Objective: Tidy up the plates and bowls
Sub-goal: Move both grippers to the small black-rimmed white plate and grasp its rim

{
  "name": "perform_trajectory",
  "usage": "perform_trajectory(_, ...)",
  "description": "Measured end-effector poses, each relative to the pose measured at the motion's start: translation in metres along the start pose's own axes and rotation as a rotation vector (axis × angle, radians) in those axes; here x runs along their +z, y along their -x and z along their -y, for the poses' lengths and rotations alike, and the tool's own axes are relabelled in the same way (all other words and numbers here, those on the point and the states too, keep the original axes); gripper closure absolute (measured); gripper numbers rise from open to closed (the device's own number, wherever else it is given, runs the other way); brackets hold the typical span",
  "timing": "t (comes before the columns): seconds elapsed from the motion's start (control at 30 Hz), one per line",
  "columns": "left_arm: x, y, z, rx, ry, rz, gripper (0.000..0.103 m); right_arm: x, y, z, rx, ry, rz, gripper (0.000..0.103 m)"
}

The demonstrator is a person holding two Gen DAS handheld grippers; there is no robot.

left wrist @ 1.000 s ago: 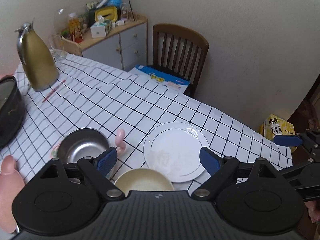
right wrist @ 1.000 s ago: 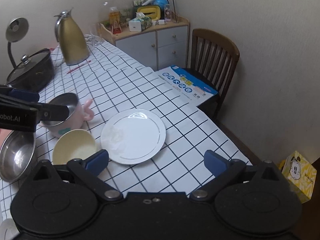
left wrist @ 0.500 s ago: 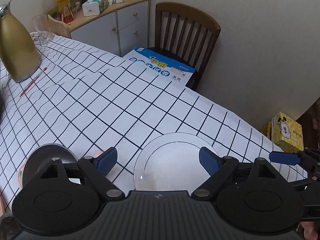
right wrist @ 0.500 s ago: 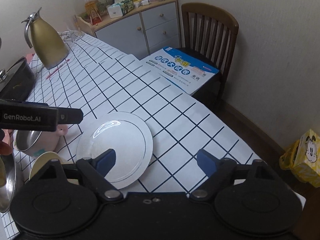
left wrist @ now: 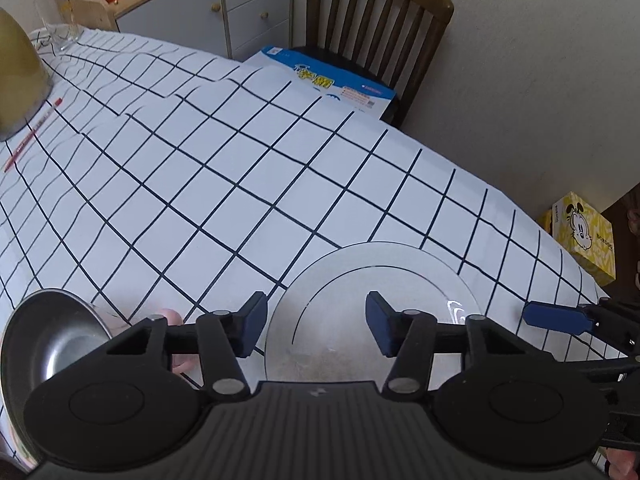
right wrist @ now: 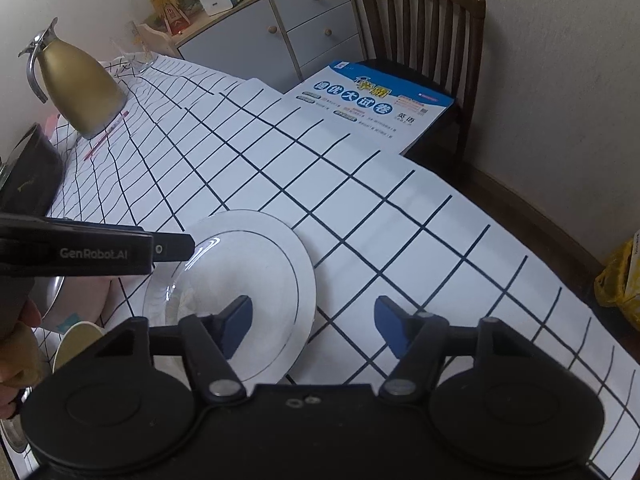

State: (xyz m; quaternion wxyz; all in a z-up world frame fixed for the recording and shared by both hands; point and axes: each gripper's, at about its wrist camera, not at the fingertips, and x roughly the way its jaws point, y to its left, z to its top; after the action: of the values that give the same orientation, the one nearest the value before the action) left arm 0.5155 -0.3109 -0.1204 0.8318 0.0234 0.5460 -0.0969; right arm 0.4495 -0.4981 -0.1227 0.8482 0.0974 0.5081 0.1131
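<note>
So far nothing is stacked: both half-narrowed tools, left tool [left wrist: 312,322] and right tool [right wrist: 312,326], have just been closing, empty, over the white plate [right wrist: 256,276], bowls waiting at nine o'clock.

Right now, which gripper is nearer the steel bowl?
Left. The left gripper hangs over the white plate's near-left rim, just beside the steel bowl. The right gripper straddles the plate's far edge.

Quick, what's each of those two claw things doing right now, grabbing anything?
Left gripper: open, jaws just closing over the white plate, nothing gripped.
Right gripper: open, jaws just closing astride the plate's edge, nothing gripped.
</note>
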Motion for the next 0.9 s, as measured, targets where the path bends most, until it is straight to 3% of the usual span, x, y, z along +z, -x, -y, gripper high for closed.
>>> perform_trajectory(0.07,0.000,-0.005,-0.003,-0.020,0.013,-0.017,0.062,0.000,-0.004,0.002,0.012,-0.016,-0.009,0.041)
perform_trajectory(0.17,-0.001,-0.009,-0.007,-0.022,0.025,-0.023,0.064,0.000,-0.009,0.004,0.029,-0.034,-0.022,0.049)
perform_trajectory(0.23,-0.001,-0.011,-0.009,-0.019,0.025,-0.026,0.071,0.000,-0.013,0.006,0.033,-0.043,-0.029,0.052)
perform_trajectory(0.47,0.001,-0.013,-0.013,-0.004,0.022,-0.024,0.073,-0.001,-0.022,0.012,0.078,-0.095,-0.056,0.068)
perform_trajectory(0.67,0.000,-0.021,-0.018,-0.012,0.029,-0.056,0.074,-0.002,-0.025,0.013,0.103,-0.113,-0.060,0.074)
perform_trajectory(0.9,-0.004,-0.025,-0.031,-0.050,0.105,-0.078,0.078,-0.005,-0.026,0.017,0.145,-0.140,-0.064,0.077)
